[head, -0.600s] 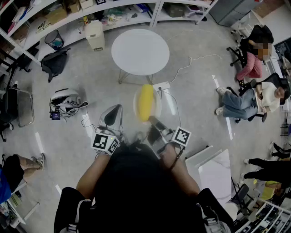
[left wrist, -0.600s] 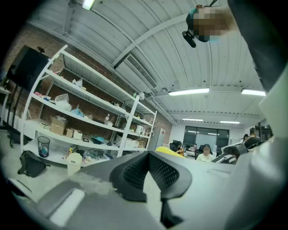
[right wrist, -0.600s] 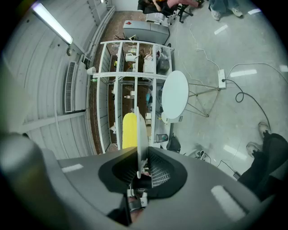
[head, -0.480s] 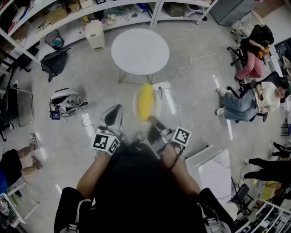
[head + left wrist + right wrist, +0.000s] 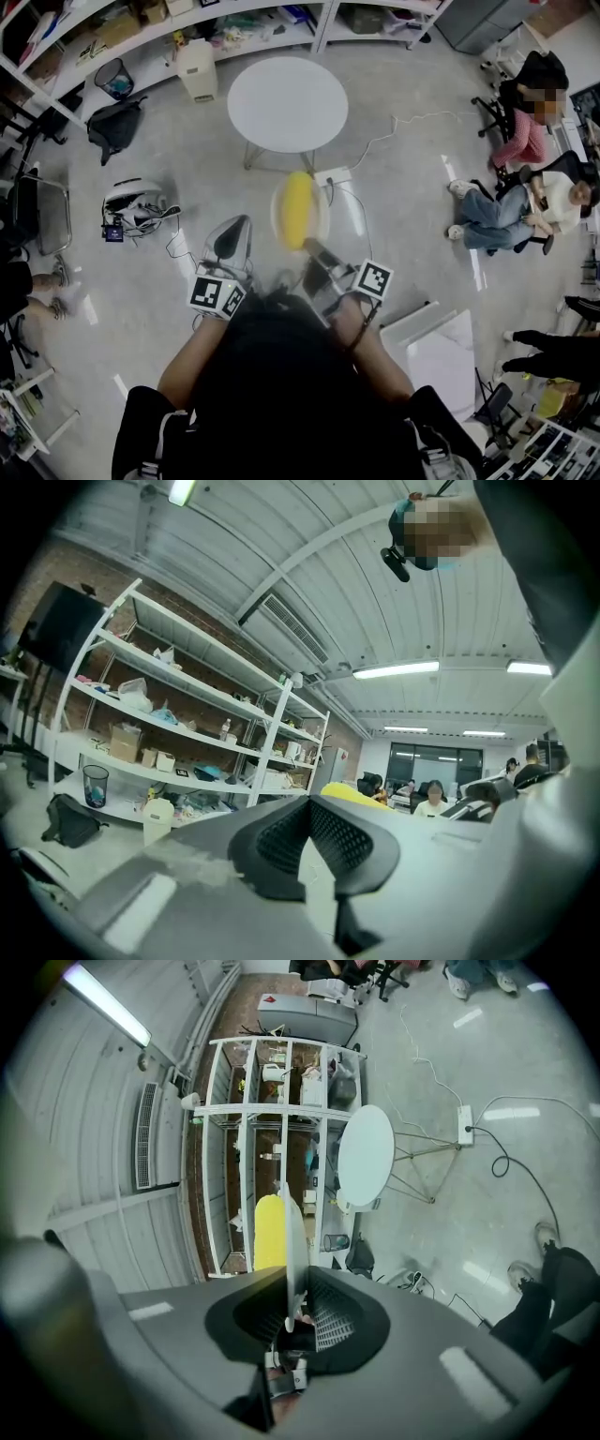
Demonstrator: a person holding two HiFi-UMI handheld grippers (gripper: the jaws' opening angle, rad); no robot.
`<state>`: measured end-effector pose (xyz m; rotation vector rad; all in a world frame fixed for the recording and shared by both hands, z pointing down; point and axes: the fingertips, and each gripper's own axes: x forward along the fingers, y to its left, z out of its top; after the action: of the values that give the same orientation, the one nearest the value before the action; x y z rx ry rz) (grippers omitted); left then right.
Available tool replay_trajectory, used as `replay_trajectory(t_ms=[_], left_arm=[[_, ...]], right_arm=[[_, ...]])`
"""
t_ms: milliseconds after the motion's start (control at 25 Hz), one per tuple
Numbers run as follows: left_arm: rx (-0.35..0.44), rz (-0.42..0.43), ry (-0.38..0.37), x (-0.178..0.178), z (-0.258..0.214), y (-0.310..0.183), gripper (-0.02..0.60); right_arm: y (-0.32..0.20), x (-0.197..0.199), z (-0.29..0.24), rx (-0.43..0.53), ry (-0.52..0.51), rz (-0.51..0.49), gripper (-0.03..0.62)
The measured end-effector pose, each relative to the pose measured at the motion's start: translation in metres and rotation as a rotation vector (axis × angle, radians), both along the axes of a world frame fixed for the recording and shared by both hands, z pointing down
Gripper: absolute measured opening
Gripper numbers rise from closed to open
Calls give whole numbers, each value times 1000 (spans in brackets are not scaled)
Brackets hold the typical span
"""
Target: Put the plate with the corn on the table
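— Yellow corn (image 5: 299, 208) lies lengthwise on the clear plate (image 5: 322, 214). Your right tool (image 5: 314, 251) holds that plate in the air, jaws clamped on its near rim.

— Confirmed. Your right tool view shows the plate edge-on between the pads (image 5: 323, 1321), with the corn on its left side.

— Position relative to the surface (image 5: 287, 101)?

— You have the plate over the grey floor (image 5: 412, 187), just short of the near edge of the round white surface and not touching it.

— And your left tool (image 5: 242, 225)?

— Jaws together, nothing between them. It sits just left of the plate, apart from it. White shelving (image 5: 262, 14) stands beyond the far edge of the surface.
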<state>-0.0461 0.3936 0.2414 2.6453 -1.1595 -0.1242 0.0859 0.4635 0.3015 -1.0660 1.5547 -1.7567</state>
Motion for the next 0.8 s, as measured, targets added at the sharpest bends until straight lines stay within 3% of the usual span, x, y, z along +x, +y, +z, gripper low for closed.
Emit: replay_trajectory(t_ms=[320,800], left_arm=[[3,-39,-17,9,-3,4,2],[29,-115,-31,-9,-14,-2,2]], right_arm=[[-1,10,1,-4,2,-46,55],[-14,3,1,3,-17,-101,55]])
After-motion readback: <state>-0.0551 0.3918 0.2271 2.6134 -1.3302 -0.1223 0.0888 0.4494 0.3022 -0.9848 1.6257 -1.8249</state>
